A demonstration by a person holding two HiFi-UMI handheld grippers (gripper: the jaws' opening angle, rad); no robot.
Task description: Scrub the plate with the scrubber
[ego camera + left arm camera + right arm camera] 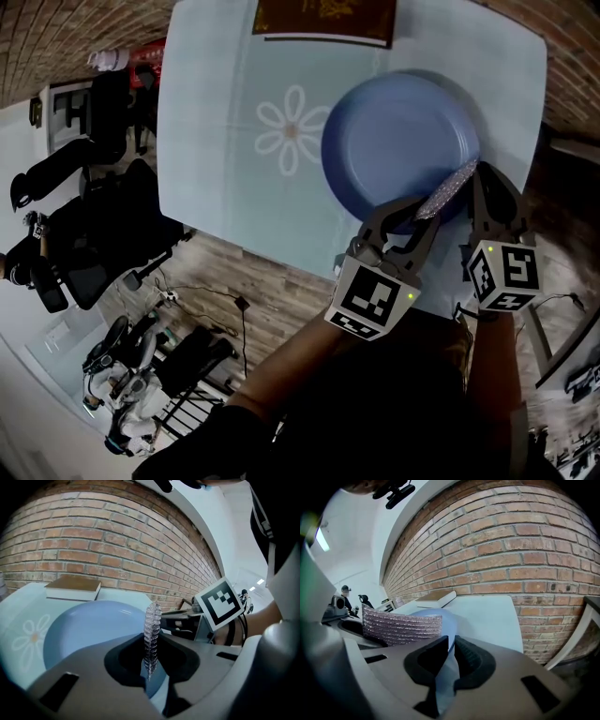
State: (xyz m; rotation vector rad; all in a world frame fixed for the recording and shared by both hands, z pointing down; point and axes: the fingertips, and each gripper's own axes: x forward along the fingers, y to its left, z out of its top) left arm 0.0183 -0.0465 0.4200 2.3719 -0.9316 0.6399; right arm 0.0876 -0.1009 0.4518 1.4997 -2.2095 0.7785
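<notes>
A round blue plate [389, 141] lies at the near right of the pale table [216, 112]. My right gripper [479, 181] is shut on the plate's near right rim; the right gripper view shows its jaws closed on the blue edge [443, 665]. My left gripper [418, 218] is shut on a glittery silver scrubber [449, 187] that lies slanted over the plate's near edge. In the left gripper view the scrubber [151, 630] stands edge-on between the jaws, above the plate [84, 630]. From the right gripper's camera the scrubber [401, 626] shows its broad ribbed face, just left of the jaws.
A brown book [323, 19] lies at the table's far edge, and a white flower print [291, 131] sits left of the plate. A brick wall [525, 559] runs behind and to the right. Dark chairs [103, 225] and cables stand on the wooden floor to the left.
</notes>
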